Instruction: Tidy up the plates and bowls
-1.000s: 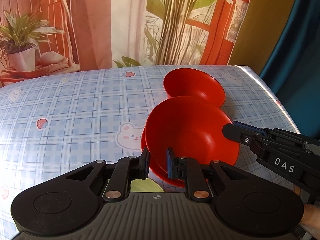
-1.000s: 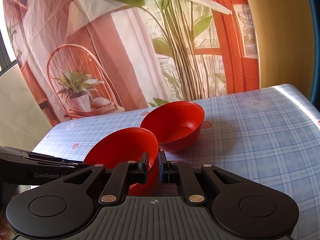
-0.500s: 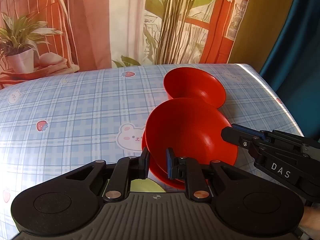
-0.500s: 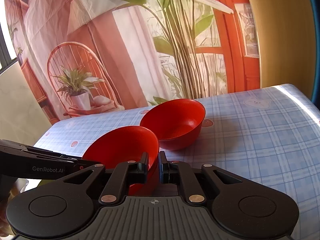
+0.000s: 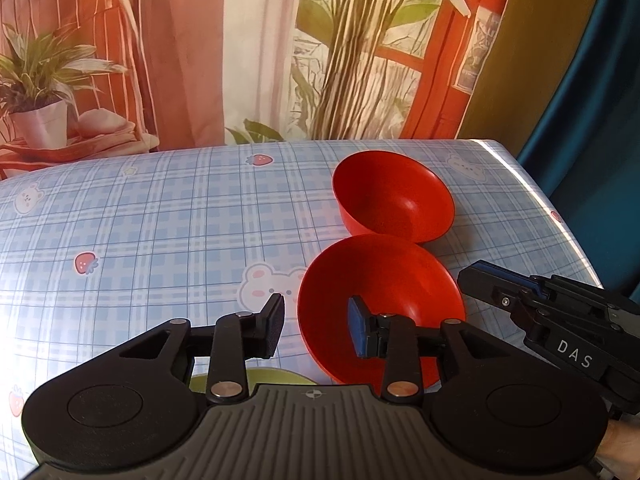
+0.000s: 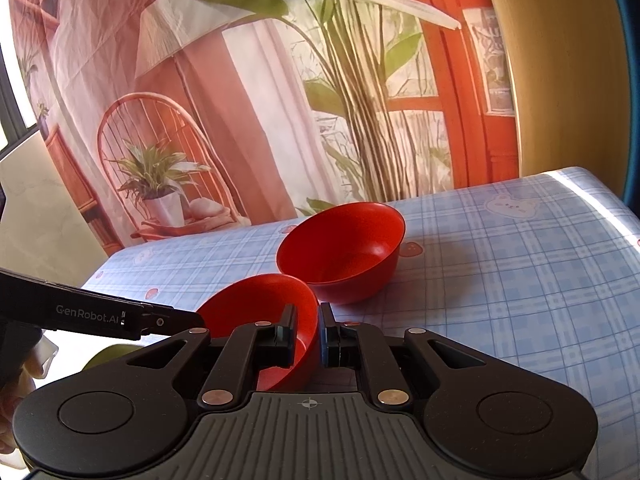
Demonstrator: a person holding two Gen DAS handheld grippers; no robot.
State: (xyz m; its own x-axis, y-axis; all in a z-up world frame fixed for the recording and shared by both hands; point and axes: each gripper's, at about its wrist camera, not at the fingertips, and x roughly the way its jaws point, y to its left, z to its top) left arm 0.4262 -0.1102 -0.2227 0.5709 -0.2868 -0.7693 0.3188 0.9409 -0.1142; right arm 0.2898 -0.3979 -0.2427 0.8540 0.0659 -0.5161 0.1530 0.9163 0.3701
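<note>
Two red bowls stand on the checked tablecloth. The near red bowl point(image 5: 380, 300) point(image 6: 264, 312) is tilted. My left gripper point(image 5: 316, 330) is open, its jaws standing on either side of this bowl's left rim without gripping it. My right gripper point(image 6: 308, 338) is shut on the same bowl's right rim and shows at the right of the left wrist view point(image 5: 520, 300). The far red bowl point(image 5: 394, 196) point(image 6: 340, 252) sits upright just behind it, touching or nearly touching it.
A green plate point(image 5: 248, 380) point(image 6: 108, 356) lies partly hidden under my left gripper at the table's near edge. The table's right edge point(image 5: 560, 216) runs close to the bowls. A printed backdrop hangs behind the table.
My left gripper has opened and let go of the near bowl's rim. The bowl has dropped lower and the stacked look under it is gone. My right gripper keeps its hold.
</note>
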